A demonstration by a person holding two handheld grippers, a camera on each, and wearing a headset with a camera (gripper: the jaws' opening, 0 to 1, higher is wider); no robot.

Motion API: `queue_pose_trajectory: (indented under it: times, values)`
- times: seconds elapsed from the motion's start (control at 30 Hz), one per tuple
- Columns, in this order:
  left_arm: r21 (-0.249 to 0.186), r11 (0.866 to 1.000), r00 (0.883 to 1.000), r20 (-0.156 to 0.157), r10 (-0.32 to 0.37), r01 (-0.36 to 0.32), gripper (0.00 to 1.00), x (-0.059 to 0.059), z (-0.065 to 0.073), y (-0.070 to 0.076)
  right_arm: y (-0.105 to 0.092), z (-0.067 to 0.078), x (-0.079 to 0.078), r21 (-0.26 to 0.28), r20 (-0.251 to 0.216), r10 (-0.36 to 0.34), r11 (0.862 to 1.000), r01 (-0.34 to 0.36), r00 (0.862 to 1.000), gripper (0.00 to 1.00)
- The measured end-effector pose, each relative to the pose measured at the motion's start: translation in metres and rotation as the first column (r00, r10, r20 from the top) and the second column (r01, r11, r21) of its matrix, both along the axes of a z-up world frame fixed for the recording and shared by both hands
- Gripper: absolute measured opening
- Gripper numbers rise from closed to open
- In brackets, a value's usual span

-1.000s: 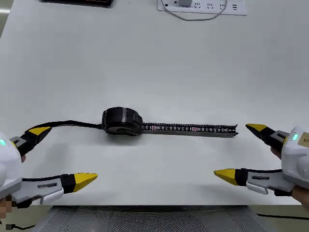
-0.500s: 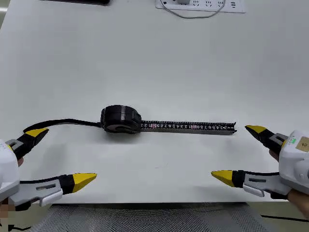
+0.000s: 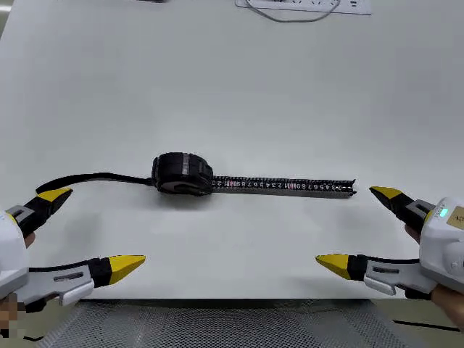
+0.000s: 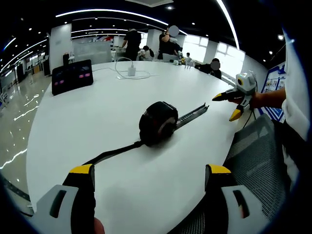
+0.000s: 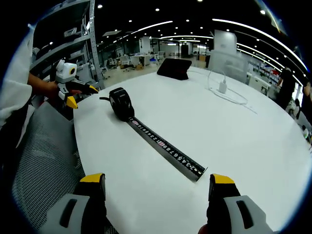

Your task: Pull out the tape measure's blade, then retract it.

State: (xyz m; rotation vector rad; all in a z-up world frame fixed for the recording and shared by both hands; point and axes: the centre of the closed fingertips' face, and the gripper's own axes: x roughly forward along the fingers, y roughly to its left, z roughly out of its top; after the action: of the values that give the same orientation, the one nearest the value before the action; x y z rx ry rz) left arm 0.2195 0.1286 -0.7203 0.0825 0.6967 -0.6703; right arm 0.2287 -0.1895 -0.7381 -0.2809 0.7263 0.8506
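A white table (image 3: 217, 94) is spread across the head view, and a grey mesh surface (image 3: 217, 326) is seen below its near edge. The left gripper (image 3: 105, 226) is held over the near left of the table and the right gripper (image 3: 346, 225) over the near right. The yellow-tipped jaws of each are spread wide apart, and nothing is gripped between them. The tape measure (image 3: 182, 174), a black case, is set near the middle of the table, a little left of centre, and is touched by neither gripper. Its blade (image 3: 290, 185) is drawn out to the right and laid flat on the table, with the printed numbers turned upward. A black strap (image 3: 94, 178) is trailed from the case to the left and is ended just beside the far jaw of the left gripper; whether it is touched there cannot be told. A power strip (image 3: 304, 4) is placed at the far edge. The blade's end hook (image 3: 353, 186) is found near the far jaw tip of the right gripper, apart from it
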Motion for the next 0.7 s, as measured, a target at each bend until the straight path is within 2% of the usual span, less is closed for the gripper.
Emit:
queue_pose_trajectory:
  times: [0.47, 0.7]
  values:
    - [0.009, 1.000, 1.000, 0.009, -0.010, 0.010, 0.92, -0.0005, 0.0028, 0.0009, -0.0017, 0.0027, -0.0047, 0.013, -0.004, -0.012, 1.000, 0.012, 1.000, 0.93]
    - [0.009, 1.000, 1.000, 0.008, -0.024, 0.023, 0.92, -0.0023, 0.0031, -0.0015, -0.0047, 0.0029, -0.0091, 0.021, -0.020, -0.017, 1.000, 0.017, 1.000, 0.98]
